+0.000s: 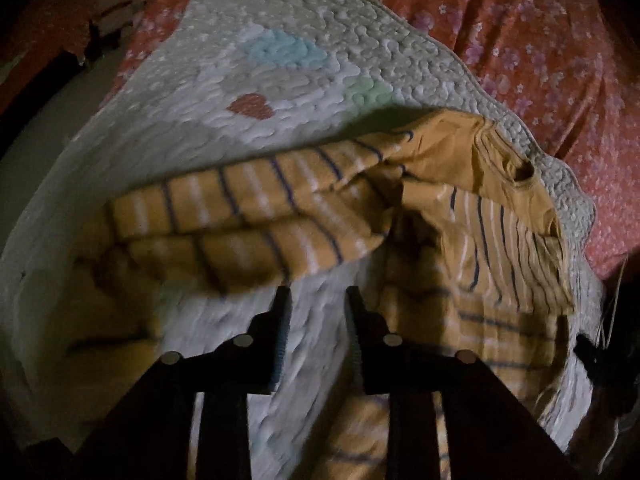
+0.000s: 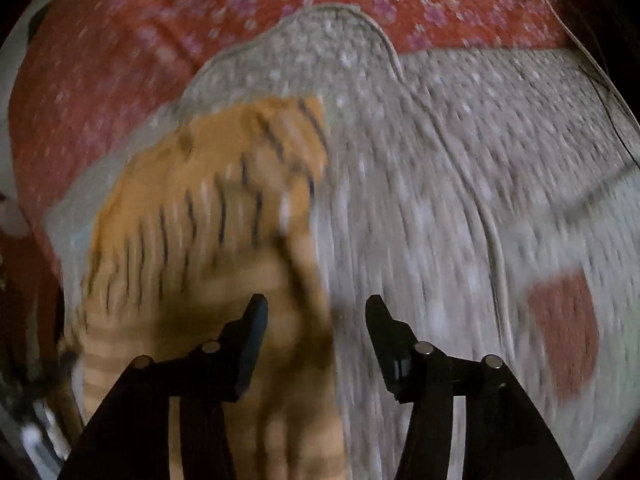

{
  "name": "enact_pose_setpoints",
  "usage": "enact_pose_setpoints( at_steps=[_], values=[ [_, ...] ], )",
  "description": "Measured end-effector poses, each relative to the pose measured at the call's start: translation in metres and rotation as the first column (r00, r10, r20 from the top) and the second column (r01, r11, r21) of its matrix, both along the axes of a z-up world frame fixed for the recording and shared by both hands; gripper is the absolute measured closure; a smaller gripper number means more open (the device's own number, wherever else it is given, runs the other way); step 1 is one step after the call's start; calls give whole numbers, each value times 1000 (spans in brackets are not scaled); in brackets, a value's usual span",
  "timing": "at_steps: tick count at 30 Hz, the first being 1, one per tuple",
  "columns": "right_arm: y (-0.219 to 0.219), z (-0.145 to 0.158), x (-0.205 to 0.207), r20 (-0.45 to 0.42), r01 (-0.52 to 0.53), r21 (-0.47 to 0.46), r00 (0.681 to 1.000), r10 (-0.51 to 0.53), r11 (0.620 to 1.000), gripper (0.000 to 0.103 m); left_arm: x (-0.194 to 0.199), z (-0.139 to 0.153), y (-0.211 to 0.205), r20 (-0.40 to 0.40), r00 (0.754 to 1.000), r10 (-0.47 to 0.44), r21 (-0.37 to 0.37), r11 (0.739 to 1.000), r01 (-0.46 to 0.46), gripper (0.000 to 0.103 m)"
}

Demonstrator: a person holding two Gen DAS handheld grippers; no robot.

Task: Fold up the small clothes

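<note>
Small shirt (image 1: pixel 448 200), orange-yellow with thin dark and white stripes, lying rumpled on a white quilt (image 1: pixel 280 40); one striped part folded across toward the left of the left wrist view, plain collar band and neck opening near the quilt's scalloped right edge. Same shirt (image 2: pixel 192 200) on the left half of the right wrist view, blurred, reaching down under the near end of the picture.

Left gripper (image 1: pixel 318 296): black, pointing down at the quilt just below the folded striped part; jaws parted by a narrow gap, bare quilt showing between them, no cloth pinched, pads clear of the shirt.

Right gripper (image 2: pixel 316 306): black, over the shirt's right edge where it meets the quilt; jaws spread wide, released, nothing gripped; left finger (image 2: pixel 250 344) above orange cloth, right finger (image 2: pixel 386 340) above quilt.

Quilt: puffy stitched surface, patches in light blue (image 1: pixel 284 50), pale green (image 1: pixel 370 92) and a red heart (image 1: pixel 252 106); a red square patch (image 2: pixel 564 332) at right in the right wrist view.

Bedsheet (image 1: pixel 540 40): red with small pink flowers, under and beyond the quilt.

Thin pale cord (image 2: pixel 580 36) crossing the quilt's far right corner
</note>
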State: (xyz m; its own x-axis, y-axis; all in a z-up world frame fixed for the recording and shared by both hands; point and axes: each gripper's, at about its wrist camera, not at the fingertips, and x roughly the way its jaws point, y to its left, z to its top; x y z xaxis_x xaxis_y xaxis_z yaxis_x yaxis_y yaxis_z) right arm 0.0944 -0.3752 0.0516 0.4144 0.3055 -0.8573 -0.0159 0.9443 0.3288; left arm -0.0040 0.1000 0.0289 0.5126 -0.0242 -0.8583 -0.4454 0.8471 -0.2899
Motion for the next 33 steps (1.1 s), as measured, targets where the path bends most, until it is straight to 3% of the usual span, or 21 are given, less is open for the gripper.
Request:
enact_pose_setpoints(
  at_steps=[3,6,8,10,15,20,24,27,31,33],
  values=[
    [8,-21,-43,-69,-9,-27,998,8,1000,45,-19,-6,-8,12,1000,-14,-19,1000,14,70],
    [16,-37,-80,-89,-15,6,996,16,1000,46,-35,-13,-17,2,999,-44,-40,998,44,70],
    [20,-47,-94,-150,-11,73,988,22,997,94,-46,-13,-27,-2,998,-61,-25,998,61,70],
    [15,-52,-102,-185,29,104,983,-9,994,95,-54,-11,-35,-2,997,-76,-7,997,76,70],
    [-31,-29,-123,-151,154,79,979,-141,985,96,-77,-6,-42,9,996,-94,23,995,94,70],
    [-26,-18,-129,-142,137,14,981,-134,990,93,-89,-13,-35,-5,997,-75,-14,997,75,69],
    [-19,1,-139,-92,122,21,989,-120,992,92,-95,-7,-26,15,999,-40,-16,999,40,69],
    [0,27,-136,-19,61,-21,998,-61,998,91,-93,1,-4,41,999,18,-37,999,-17,69],
    [50,50,-118,41,-98,-40,994,99,994,67,-85,14,48,80,986,147,-63,988,-142,69],
    [88,57,-110,59,-196,-44,978,198,980,65,-81,17,71,94,976,195,-67,980,-189,69]
  ],
)
